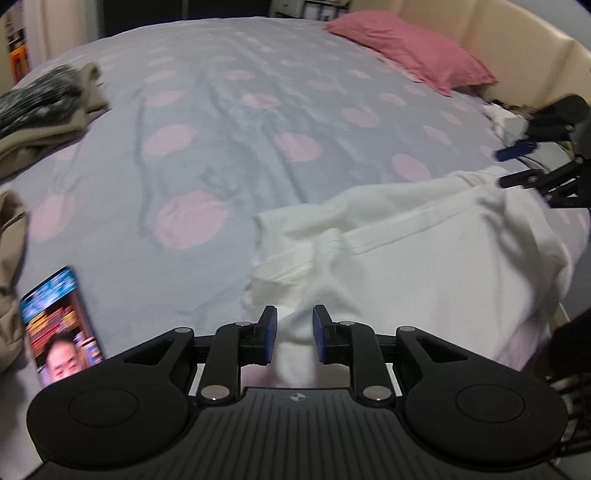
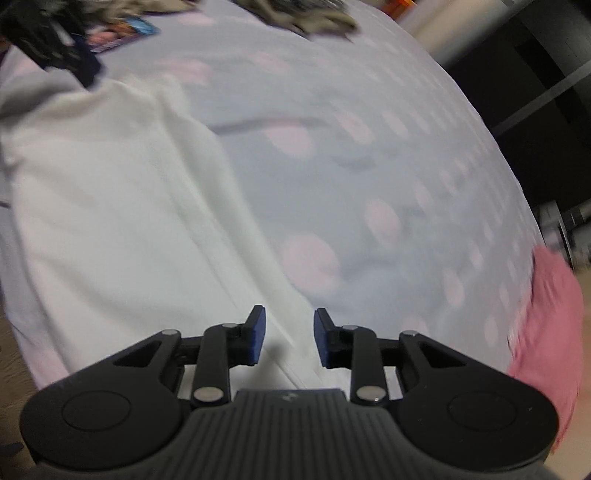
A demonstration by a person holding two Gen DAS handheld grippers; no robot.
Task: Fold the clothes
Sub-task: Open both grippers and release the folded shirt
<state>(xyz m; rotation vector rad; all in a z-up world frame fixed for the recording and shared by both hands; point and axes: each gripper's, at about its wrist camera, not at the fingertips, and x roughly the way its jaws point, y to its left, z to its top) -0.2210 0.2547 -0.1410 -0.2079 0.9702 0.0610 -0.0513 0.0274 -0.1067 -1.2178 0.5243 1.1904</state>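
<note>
white garment (image 1: 424, 251), pink-dotted grey bedsheet (image 1: 221, 129)

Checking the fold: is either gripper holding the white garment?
No. The left gripper and right gripper stand open over the white garment, gripping nothing.

No legible text, label, brand name or number appears in either view.

The phone (image 1: 61, 326), lying left of the left gripper's fingers, shows a bright, colourful screen; any lettering on it is blurred beyond reading. In the right wrist view the same phone (image 2: 122, 33) lies far ahead and to the left of the fingers, equally blurred.

The gripper body (image 1: 299, 413) directly behind the fingers bears one small round mark, split into light and dark quarters, with no lettering beside it.
</note>
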